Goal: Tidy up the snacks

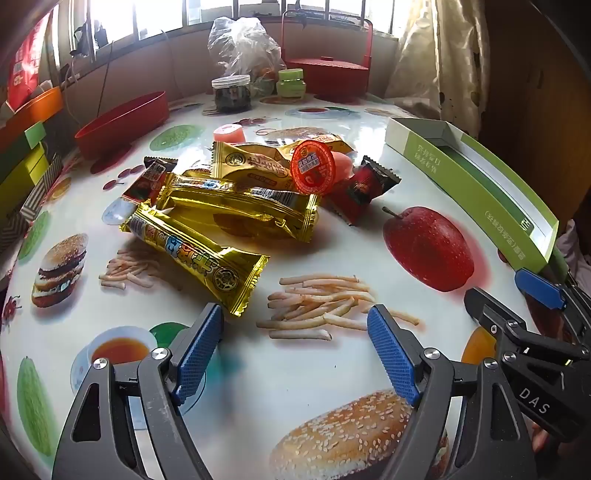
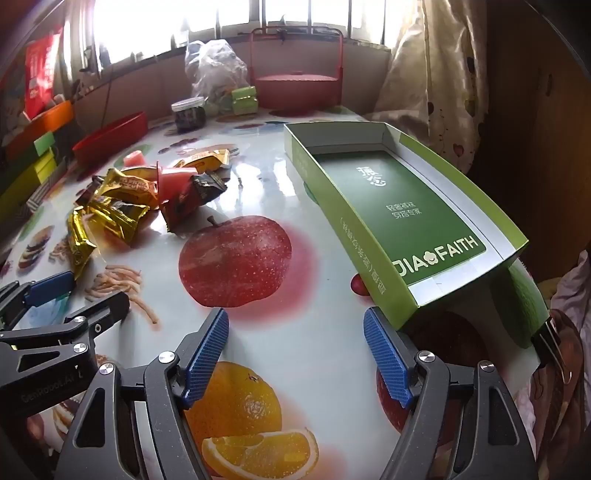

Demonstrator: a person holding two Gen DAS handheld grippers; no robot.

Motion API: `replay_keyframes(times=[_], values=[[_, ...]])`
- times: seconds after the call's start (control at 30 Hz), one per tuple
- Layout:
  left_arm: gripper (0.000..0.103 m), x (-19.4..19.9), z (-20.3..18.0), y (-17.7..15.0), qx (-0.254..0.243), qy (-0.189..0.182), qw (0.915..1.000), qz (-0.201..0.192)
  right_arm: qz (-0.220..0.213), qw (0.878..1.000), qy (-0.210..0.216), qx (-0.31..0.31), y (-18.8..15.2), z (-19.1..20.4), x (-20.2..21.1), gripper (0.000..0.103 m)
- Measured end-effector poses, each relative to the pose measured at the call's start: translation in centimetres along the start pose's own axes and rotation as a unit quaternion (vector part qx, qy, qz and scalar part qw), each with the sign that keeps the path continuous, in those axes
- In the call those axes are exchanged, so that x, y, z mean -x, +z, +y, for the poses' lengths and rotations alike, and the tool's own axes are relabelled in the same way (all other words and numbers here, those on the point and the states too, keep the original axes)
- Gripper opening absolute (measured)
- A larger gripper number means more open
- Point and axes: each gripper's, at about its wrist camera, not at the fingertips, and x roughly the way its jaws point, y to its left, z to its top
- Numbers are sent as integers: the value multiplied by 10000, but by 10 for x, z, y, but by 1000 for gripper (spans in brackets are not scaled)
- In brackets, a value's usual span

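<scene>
Light: bright daylight from blown-out windows
Glare: sheen on tablecloth
Edges: fisheye bending, dark corners

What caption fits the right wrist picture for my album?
Open right hand-held gripper hovering over the fruit-print table, empty green box just ahead, snack pile off left.

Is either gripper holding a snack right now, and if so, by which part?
Nothing is held. The left gripper is open just short of the gold snack packet; the right gripper is open beside the green box.
</scene>
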Motion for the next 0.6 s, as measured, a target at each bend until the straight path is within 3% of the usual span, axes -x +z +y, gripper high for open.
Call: replay_keyframes(times=[0.6], values=[[80,0,2,0,-23,-3,10000,-44,-77,10000,4,-18,-2,0,2,76]])
